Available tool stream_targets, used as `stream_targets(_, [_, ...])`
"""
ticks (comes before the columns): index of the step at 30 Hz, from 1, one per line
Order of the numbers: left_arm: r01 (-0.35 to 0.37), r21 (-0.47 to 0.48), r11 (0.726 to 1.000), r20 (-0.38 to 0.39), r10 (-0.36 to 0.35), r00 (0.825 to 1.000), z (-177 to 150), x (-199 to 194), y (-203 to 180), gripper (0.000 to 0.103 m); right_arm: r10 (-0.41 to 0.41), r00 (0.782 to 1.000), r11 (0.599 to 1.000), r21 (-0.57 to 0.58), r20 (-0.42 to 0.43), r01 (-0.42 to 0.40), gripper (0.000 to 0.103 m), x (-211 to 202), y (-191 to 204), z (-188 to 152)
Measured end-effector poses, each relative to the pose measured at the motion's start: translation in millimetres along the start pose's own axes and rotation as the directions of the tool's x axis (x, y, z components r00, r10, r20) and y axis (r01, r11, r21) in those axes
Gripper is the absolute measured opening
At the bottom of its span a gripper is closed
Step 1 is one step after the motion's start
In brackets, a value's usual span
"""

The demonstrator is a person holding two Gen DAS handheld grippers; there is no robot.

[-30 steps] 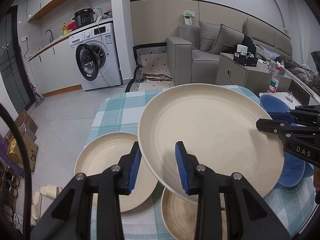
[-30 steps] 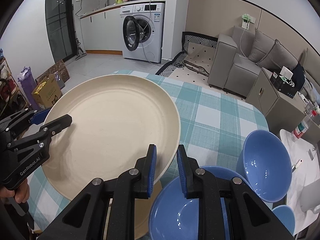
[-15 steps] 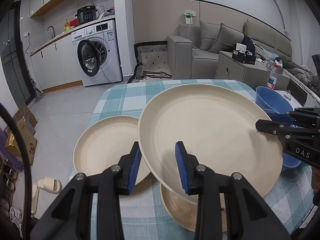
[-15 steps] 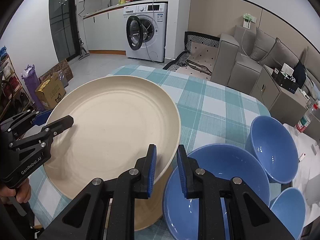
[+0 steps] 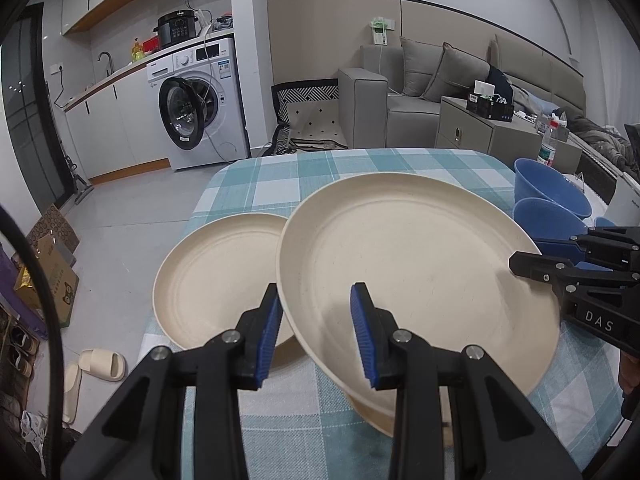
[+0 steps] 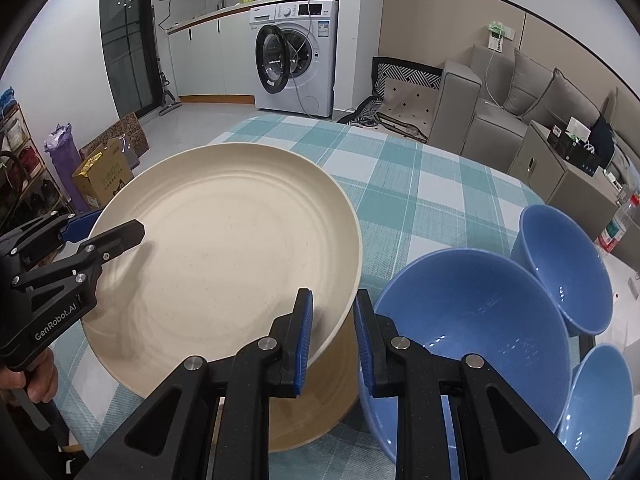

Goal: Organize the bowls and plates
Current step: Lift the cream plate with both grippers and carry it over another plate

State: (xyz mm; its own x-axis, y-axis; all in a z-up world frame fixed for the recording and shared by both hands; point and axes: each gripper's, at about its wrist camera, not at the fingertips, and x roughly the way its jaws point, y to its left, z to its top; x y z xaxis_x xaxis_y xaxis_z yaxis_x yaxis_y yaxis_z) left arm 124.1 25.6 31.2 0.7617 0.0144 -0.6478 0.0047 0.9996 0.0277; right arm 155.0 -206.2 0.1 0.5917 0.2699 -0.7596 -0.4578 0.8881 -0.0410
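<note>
While both claws pinch opposite rims, cream plate (image 5: 416,264) hangs between.

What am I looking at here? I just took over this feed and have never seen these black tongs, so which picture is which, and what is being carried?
There is no robot arm: a person holds a hand-held gripper in each hand, and each carries a wide-angle camera looking along its jaws.

In the left wrist view the left gripper is at the bottom and the right one enters from the right edge. In the right wrist view the right gripper is at the bottom and the left one comes in from the left.

Both grip opposite edges of one large cream plate, held tilted above the checked tablecloth. Under it lies a second cream plate, so it looks ready to be stacked. A third cream plate lies to its left in the left wrist view. Three blue bowls stand on the other side.
</note>
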Motion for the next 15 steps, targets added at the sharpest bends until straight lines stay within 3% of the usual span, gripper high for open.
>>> stream_targets(15, [0.003,0.006,1.000,-0.043,-0.003,0.999,-21,10,-8,0.033,-0.036,0.999,0.999,0.011,0.006,0.036,0.021,-1,9,-26])
